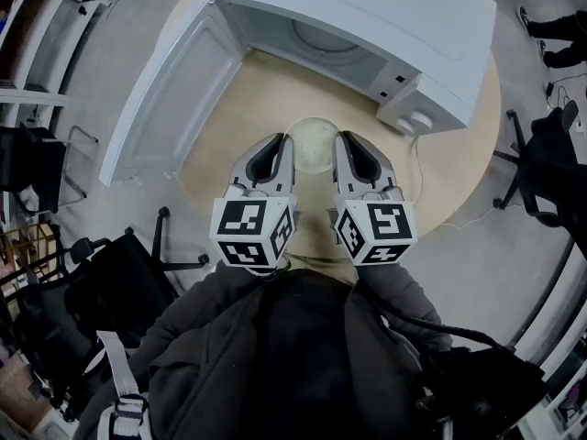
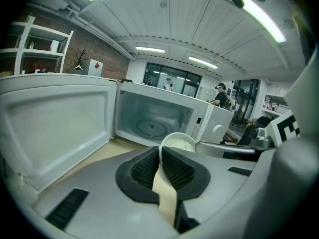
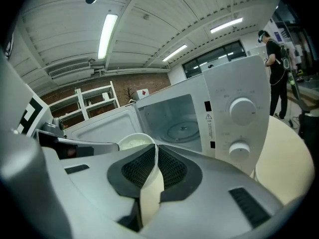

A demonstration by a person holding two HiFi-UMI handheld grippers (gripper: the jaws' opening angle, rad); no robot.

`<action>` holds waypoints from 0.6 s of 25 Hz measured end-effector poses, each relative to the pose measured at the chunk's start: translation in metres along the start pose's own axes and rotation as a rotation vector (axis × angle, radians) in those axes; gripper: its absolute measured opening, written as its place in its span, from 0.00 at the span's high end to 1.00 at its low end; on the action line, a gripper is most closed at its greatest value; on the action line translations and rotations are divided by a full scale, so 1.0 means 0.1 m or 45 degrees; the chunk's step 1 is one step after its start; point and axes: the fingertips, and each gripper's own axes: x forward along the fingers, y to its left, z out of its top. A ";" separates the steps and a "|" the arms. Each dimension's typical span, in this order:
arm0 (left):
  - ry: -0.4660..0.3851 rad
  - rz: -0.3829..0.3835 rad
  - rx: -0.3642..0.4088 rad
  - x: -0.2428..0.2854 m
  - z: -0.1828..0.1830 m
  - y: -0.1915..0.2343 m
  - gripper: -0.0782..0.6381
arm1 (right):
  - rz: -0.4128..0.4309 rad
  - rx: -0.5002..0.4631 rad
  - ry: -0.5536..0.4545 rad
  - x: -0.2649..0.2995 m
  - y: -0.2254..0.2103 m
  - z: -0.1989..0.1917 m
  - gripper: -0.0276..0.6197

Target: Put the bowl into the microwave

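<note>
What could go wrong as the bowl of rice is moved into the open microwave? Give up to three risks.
1. The left gripper and right gripper each pinch only the thin rim of the bowl; uneven motion could tilt it and spill the rice.
2. With a gripper on either side, the load is wide and may knock the microwave opening.
3. The left one could catch the open door.

Round wooden table [image 1: 440,186] stood on grey floor [image 1: 514,273]; black chairs [image 1: 115,278] beside it; white shelving [image 2: 37,49], brick wall [image 2: 107,61] beyond it; ceiling strip lights [image 2: 261,16] above it.
</note>
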 end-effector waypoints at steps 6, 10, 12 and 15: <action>0.046 -0.107 0.039 0.35 0.20 0.31 0.85 | -0.122 0.049 -0.006 0.42 -0.01 0.08 0.91; 0.060 -0.144 0.050 0.63 0.36 0.51 0.85 | -0.178 0.083 -0.022 0.69 -0.03 0.16 0.91; 0.067 -0.167 0.054 0.76 0.41 0.54 0.85 | -0.214 0.093 -0.030 0.80 -0.10 0.21 0.91; 0.073 -0.191 0.066 0.94 0.48 0.56 0.85 | -0.258 0.105 -0.040 0.93 -0.22 0.27 0.91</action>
